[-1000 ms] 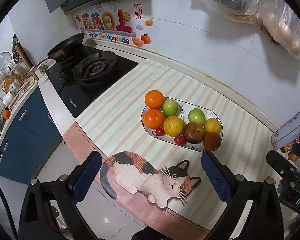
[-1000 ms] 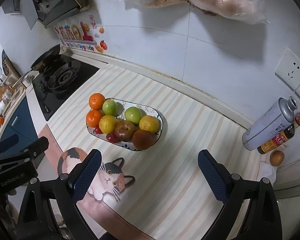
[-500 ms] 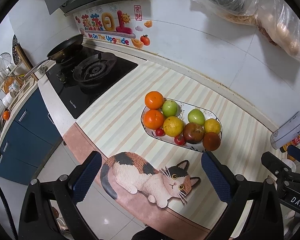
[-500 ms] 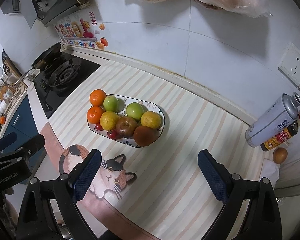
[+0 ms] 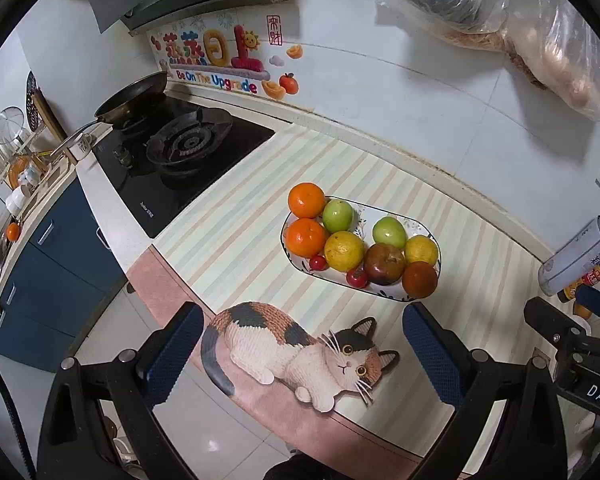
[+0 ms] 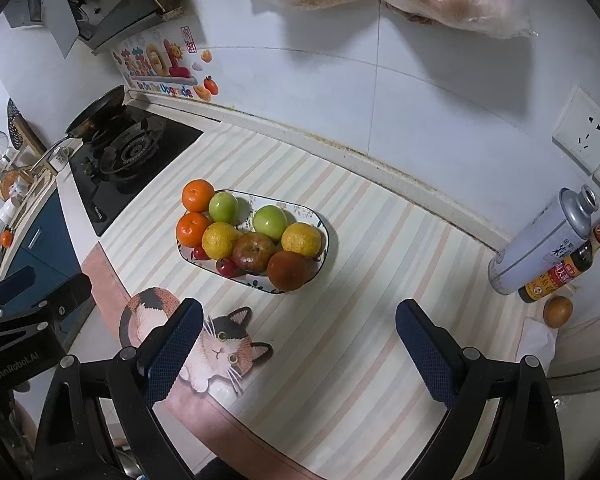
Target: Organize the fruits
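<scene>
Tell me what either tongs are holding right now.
Nothing. Left tongs and right tongs are both open and empty above the counter.

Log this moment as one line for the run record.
left tongs open, empty | right tongs open, empty | fruit plate full on striped mat | stray brown fruit by bottles | nothing grasped

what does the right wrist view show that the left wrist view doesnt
Only the right wrist view shows the wall socket and a small brown fruit beside the sauce bottle. Only the left wrist view shows the whole cat picture on the mat. Both show the fruit plate, the stove, the spray can and open, empty grippers.
</scene>
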Demonstrator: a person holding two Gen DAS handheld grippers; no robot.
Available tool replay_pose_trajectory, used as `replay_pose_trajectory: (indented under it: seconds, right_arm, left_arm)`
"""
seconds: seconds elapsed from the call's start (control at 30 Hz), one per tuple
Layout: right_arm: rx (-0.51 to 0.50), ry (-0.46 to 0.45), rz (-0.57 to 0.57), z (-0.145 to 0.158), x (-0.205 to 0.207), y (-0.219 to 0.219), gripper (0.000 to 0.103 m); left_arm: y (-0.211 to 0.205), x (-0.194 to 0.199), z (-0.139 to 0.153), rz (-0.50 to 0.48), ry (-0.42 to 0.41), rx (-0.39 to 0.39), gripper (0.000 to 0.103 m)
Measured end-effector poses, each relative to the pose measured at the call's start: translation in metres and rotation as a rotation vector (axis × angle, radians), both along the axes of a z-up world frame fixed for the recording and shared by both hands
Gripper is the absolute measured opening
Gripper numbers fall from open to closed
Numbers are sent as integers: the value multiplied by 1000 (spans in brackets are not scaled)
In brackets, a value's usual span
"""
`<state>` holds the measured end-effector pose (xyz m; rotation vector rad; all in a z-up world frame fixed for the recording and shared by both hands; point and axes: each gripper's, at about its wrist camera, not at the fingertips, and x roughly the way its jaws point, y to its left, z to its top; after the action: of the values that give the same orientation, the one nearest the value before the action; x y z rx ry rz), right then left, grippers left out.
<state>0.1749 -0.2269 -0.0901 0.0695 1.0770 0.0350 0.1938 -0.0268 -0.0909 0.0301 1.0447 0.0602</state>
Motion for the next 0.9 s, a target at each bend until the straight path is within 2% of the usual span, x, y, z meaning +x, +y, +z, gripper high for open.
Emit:
replay_pose_trajectory:
  seconds: [0.53,0.9]
  right_arm:
    - [6,-26,6,16,-13,-1,99]
    - [11,-28,-5,16,-18,-8,99]
  left_arm:
    - [-5,-13,14,-2,-38,-6,102]
    - [-9,-19,17,-11,-48,-8,102]
